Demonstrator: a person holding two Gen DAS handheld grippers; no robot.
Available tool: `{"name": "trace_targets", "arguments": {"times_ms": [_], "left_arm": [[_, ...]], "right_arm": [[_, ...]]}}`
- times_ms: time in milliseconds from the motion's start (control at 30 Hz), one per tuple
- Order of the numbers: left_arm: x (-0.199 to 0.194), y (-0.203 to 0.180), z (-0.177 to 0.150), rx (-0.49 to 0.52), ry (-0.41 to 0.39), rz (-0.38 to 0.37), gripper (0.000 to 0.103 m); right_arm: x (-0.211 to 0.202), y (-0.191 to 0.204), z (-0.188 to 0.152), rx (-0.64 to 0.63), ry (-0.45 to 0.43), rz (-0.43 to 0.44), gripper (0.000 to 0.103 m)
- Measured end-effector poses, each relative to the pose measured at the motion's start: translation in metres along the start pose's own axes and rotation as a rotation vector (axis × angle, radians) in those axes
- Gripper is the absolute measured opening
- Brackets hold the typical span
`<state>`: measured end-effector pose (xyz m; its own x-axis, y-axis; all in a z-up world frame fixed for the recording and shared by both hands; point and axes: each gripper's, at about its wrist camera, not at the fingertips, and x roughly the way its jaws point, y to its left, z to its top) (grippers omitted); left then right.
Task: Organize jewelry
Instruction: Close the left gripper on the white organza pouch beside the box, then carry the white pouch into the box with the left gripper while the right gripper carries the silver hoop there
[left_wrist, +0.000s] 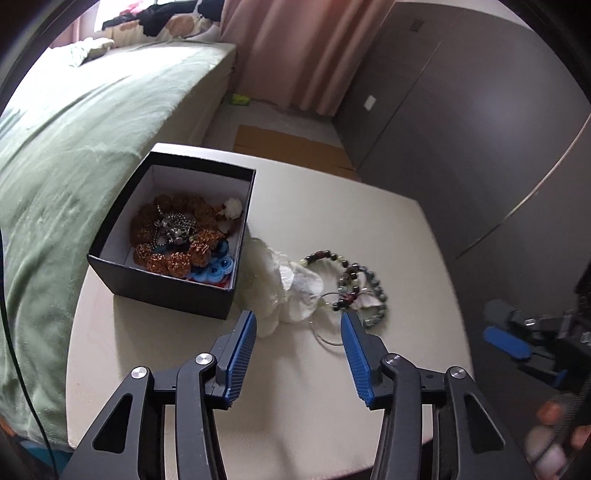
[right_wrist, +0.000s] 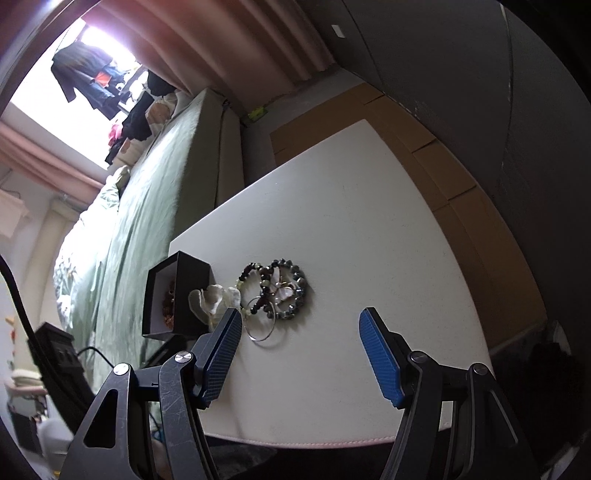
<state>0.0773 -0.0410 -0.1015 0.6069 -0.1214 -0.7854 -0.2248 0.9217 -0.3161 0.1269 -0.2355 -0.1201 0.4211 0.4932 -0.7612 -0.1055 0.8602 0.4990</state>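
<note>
An open black box (left_wrist: 166, 284) (right_wrist: 162, 295) stands on the white table (left_wrist: 295, 387) (right_wrist: 351, 229), holding brown bead strands, a silver chain and blue pieces. Beside it lies a white fabric flower (left_wrist: 284, 288) (right_wrist: 214, 299), then beaded bracelets (left_wrist: 354, 284) (right_wrist: 284, 291) tangled with thin wire hoops (left_wrist: 325, 332) (right_wrist: 262, 328). My left gripper (left_wrist: 298, 319) hovers just short of the flower and hoops, jaws apart, with nothing gripped. My right gripper (right_wrist: 299, 314) is open over bare tabletop, just short of the bracelets; it also shows at the right edge of the left wrist view (left_wrist: 517, 339).
A bed with a green cover (left_wrist: 74, 147) (right_wrist: 147, 206) runs along the table's far-left side. Pink curtains and dark grey wardrobe doors (left_wrist: 461, 129) stand behind. Brown cardboard (right_wrist: 424, 147) lies on the floor beyond the table. The table's near edge (right_wrist: 314, 441) is close to my right gripper.
</note>
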Motion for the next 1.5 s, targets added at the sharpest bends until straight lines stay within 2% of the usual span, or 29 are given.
{"name": "trace_targets", "arguments": {"times_ms": [300,567,667,700,733,833,967,1100,1233,1400,1500], "left_arm": [[0.035,-0.010,-0.012,0.095,0.014,0.129,0.045],[0.056,-0.012,-0.011,0.138,0.008,0.189,0.044],[0.059,-0.009,-0.011,0.138,-0.003,0.205,0.025],[0.059,-0.008,-0.010,0.141,-0.002,0.213,0.012],[0.059,-0.007,-0.009,0.142,0.006,0.206,0.002],[0.052,-0.002,-0.006,0.133,0.012,0.157,0.001],[0.035,0.001,0.000,0.134,-0.024,0.117,0.001],[0.015,0.010,0.008,0.089,-0.045,0.060,0.001],[-0.004,0.023,0.017,0.034,-0.072,0.005,0.001],[-0.018,0.033,0.024,0.012,-0.100,-0.002,0.001],[-0.021,0.037,0.025,0.008,-0.107,0.001,0.001]], "right_arm": [[-0.003,-0.010,0.007,0.022,0.001,0.000,0.067],[0.007,-0.007,0.008,0.017,0.035,0.024,0.067],[0.016,-0.007,0.007,0.031,0.067,0.059,0.067],[0.018,-0.006,0.006,0.032,0.074,0.064,0.067],[0.023,-0.006,0.005,0.036,0.083,0.072,0.067],[0.043,-0.001,0.001,0.044,0.135,0.097,0.065],[0.073,0.008,-0.007,0.055,0.210,0.122,0.052],[0.090,0.016,-0.014,0.056,0.240,0.127,0.039],[0.103,0.021,-0.018,0.051,0.261,0.112,0.032],[0.114,0.025,-0.020,0.049,0.273,0.096,0.025],[0.119,0.024,-0.019,0.048,0.265,0.062,0.024]]}}
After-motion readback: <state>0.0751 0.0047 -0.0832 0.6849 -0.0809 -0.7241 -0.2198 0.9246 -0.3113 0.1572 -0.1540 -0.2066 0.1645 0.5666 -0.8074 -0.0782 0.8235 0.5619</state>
